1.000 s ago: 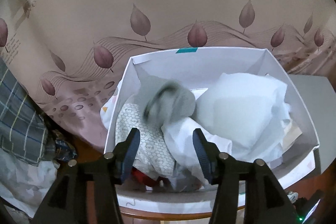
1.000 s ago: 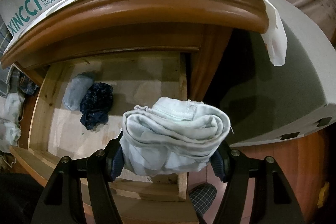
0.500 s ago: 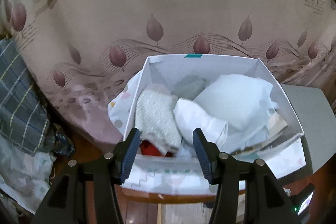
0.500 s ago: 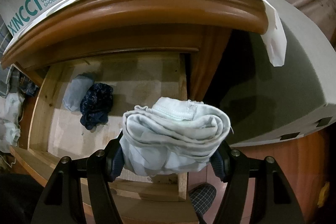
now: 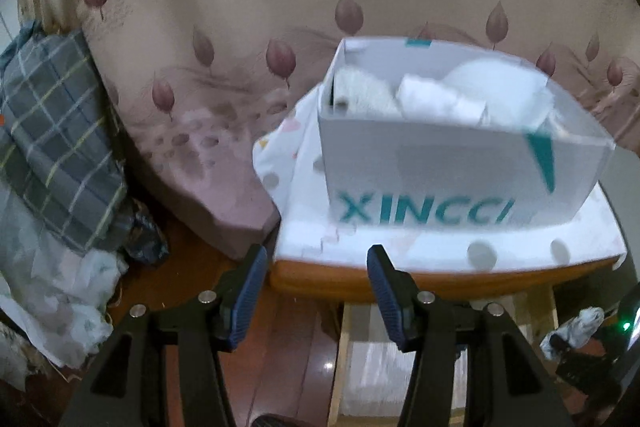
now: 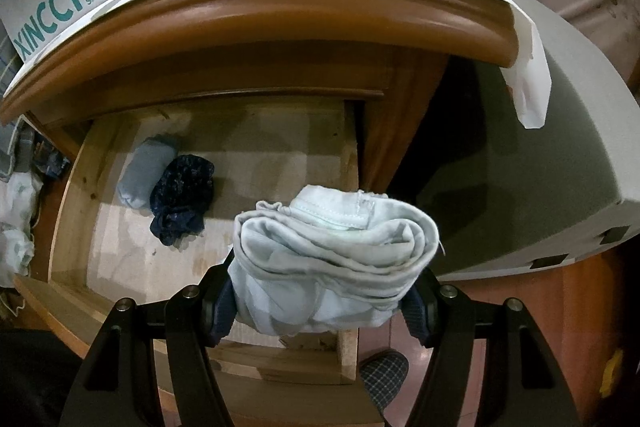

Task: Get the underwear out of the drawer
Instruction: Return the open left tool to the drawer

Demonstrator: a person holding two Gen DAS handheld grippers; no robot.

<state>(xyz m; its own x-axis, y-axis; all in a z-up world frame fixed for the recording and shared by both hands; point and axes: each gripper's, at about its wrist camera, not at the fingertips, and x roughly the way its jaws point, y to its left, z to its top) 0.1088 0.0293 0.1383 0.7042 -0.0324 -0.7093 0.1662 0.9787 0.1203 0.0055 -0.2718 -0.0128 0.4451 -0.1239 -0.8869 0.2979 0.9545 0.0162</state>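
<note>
My right gripper (image 6: 320,303) is shut on a rolled pale blue-grey underwear (image 6: 336,255) and holds it above the front right of the open wooden drawer (image 6: 68,211). Two more rolled pieces lie at the drawer's back left: a light blue one (image 6: 146,169) and a dark navy one (image 6: 182,197), touching. My left gripper (image 5: 316,291) is open and empty, in front of the nightstand's edge, below the white XINCCI shoe box (image 5: 440,179) filled with white and pale folded cloths (image 5: 432,99).
The shoe box stands on a white spotted cloth (image 5: 360,243) on the wooden nightstand top (image 6: 280,23). A bed with a pink leaf-print sheet (image 5: 240,27) lies behind. A grey plaid cloth (image 5: 52,119) lies left. A grey mattress side (image 6: 540,167) is right of the drawer.
My left gripper has pulled back and down from over the shoe box, leaving a grey piece in it; the box's front now shows. My right gripper has held still with its underwear.
</note>
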